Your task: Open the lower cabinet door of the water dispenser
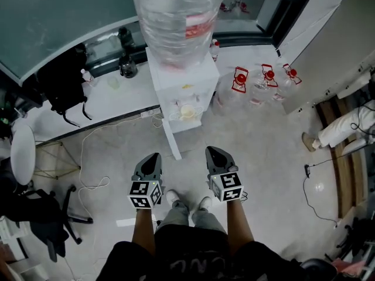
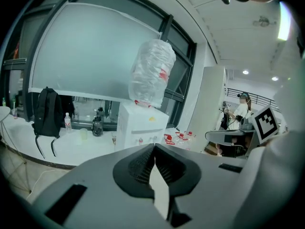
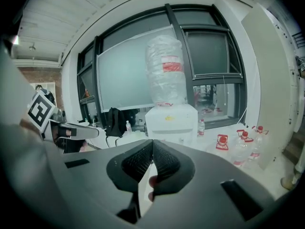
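Water dispenser (image 1: 181, 89) at top centre of the head view: white, one big clear bottle (image 1: 176, 16) upended on it. Lower door too foreshortened to read. Left gripper (image 1: 152, 158) and right gripper (image 1: 214, 153) sit below it, well apart from it, jaws fully closed on nothing. Three red-capped jugs (image 1: 268, 75) on the floor, upper right.

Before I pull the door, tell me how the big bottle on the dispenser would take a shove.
The bottle looks thin and crinkled, so probably soft. Standing tall on the narrow dispenser, it may wobble or tip.
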### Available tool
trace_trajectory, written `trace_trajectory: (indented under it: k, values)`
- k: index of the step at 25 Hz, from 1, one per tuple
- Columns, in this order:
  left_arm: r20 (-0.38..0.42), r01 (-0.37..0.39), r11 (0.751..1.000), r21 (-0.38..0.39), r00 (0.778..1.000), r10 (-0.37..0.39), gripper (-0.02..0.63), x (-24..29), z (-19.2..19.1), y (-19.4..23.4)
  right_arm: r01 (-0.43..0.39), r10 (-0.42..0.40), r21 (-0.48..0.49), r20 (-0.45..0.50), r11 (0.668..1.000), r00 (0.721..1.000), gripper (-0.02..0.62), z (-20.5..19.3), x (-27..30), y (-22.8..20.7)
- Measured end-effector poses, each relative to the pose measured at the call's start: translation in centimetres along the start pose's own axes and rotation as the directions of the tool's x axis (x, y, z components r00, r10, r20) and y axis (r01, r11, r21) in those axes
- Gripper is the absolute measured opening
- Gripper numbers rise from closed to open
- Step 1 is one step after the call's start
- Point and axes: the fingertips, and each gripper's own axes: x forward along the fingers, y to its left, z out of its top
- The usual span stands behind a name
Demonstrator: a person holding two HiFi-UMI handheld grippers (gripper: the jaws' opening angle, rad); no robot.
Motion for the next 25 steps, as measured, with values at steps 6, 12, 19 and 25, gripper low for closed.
trace_trajectory:
  k: [6,12,19,25]
  values:
    - [0.053,-0.04,0.999,0.027,0.998,0.038,0.016,-1.1,3.2,-3.1,-0.011,0.012,-0.024,0.029,1.0,1.0,0.014,2.7,-2.9,-2.5]
    - [0.114,-0.088,0.996,0.033,0.99,0.084,0.017,-2.4,5.8,-5.1,-0.013,0.016,-0.042,0.076,0.999,0.997,0.014,4.9,-5.5,-4.7]
    - [0.171,-0.108,0.991,0.077,0.981,0.094,0.016,-4.4,8.0,-8.1,-0.002,0.01,-0.071,0.112,0.997,0.994,0.014,5.7,-8.9,-6.5]
    - [0.223,-0.127,0.988,0.085,0.969,0.105,0.015,-7.0,9.0,-10.0,-0.001,0.016,-0.103,0.145,0.995,0.989,0.014,6.5,-11.6,-6.4]
